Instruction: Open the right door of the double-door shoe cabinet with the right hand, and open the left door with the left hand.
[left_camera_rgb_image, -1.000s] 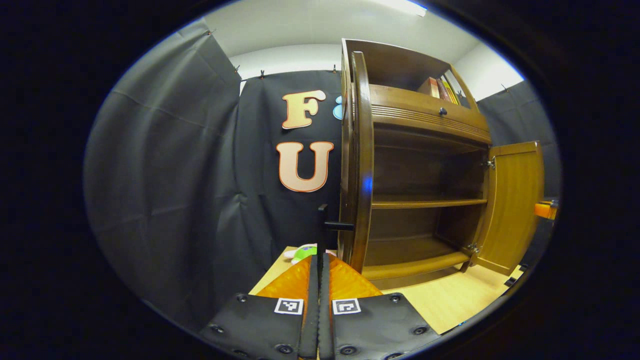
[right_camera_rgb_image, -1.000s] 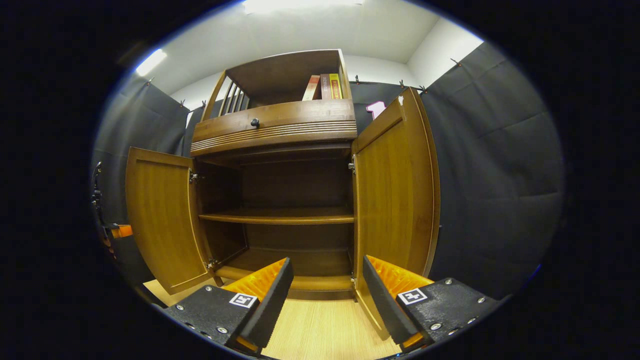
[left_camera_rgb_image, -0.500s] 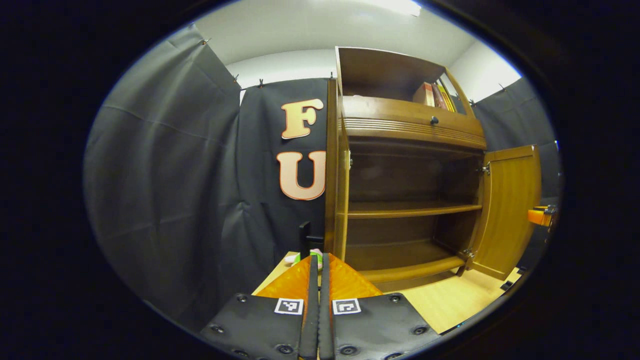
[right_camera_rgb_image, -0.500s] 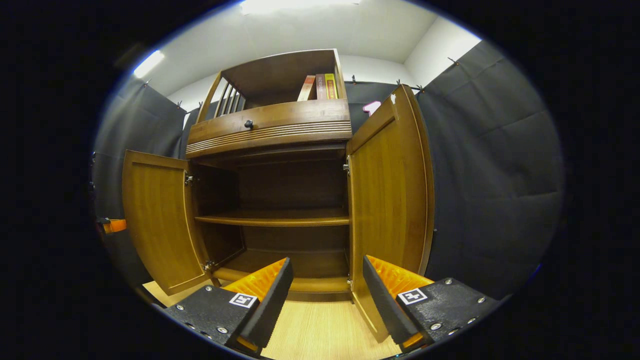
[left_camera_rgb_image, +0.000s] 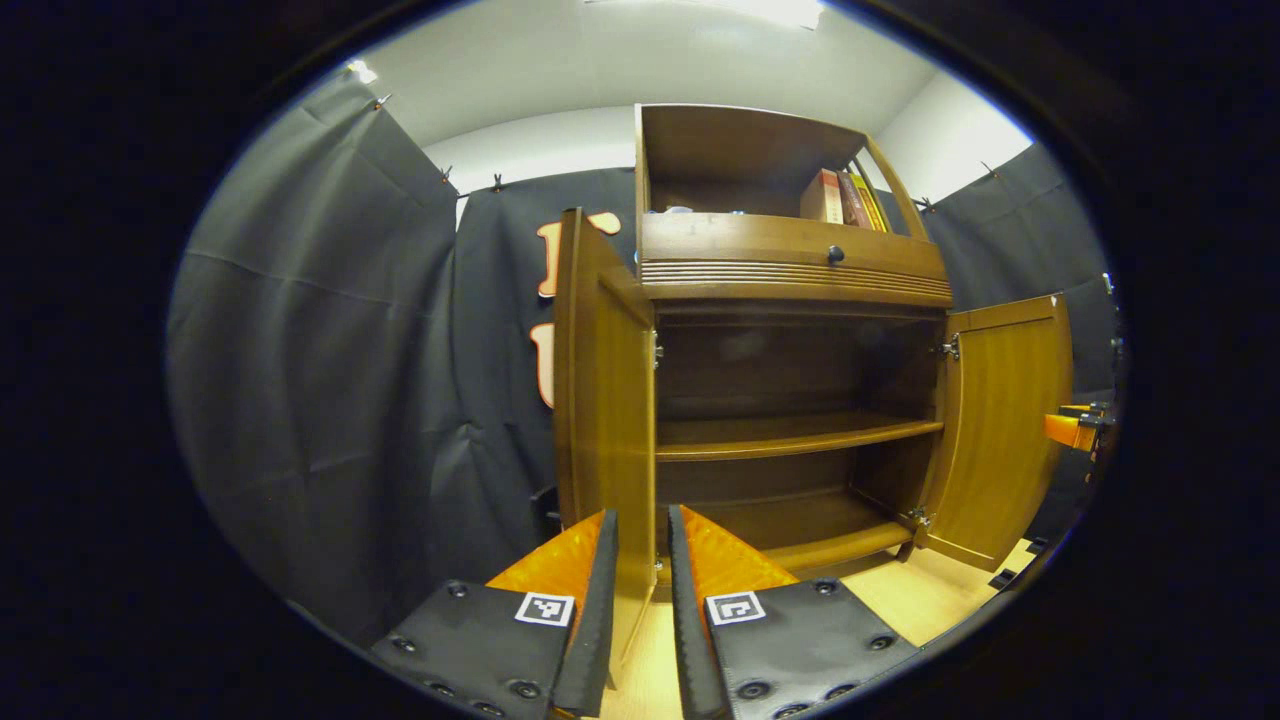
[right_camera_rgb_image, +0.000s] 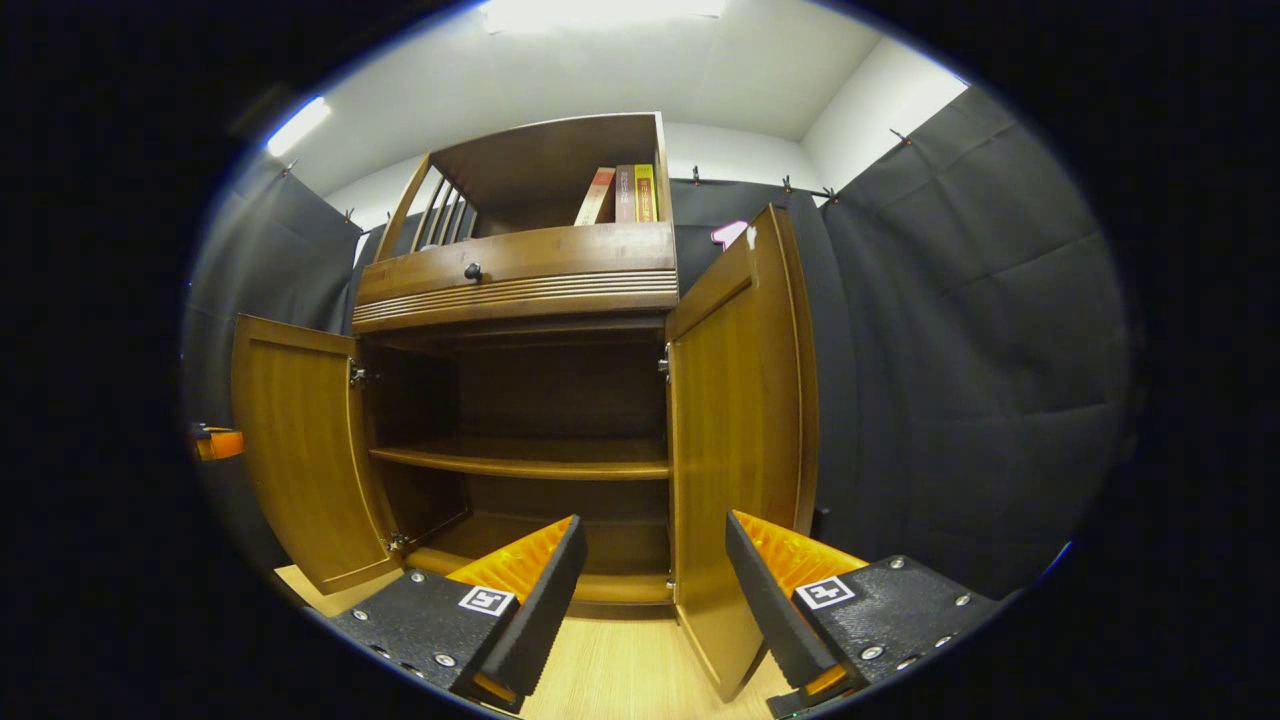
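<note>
Both doors stand open, left door (left_camera_rgb_image: 605, 400) and right door (right_camera_rgb_image: 735, 430); left gripper (left_camera_rgb_image: 640, 600) narrowly parted, right gripper (right_camera_rgb_image: 655, 590) wide, both empty—just withdraw.

**Partly Seen Around the Shoe Cabinet**

The other gripper (left_camera_rgb_image: 1072, 430) is cut off at the left gripper view's right edge, beyond the right door (left_camera_rgb_image: 1000, 430); its jaws cannot be judged. The book (right_camera_rgb_image: 622, 193) spines on the top shelf are too small to read.

Left hand-held gripper (left_camera_rgb_image: 640, 590) now parted
</note>
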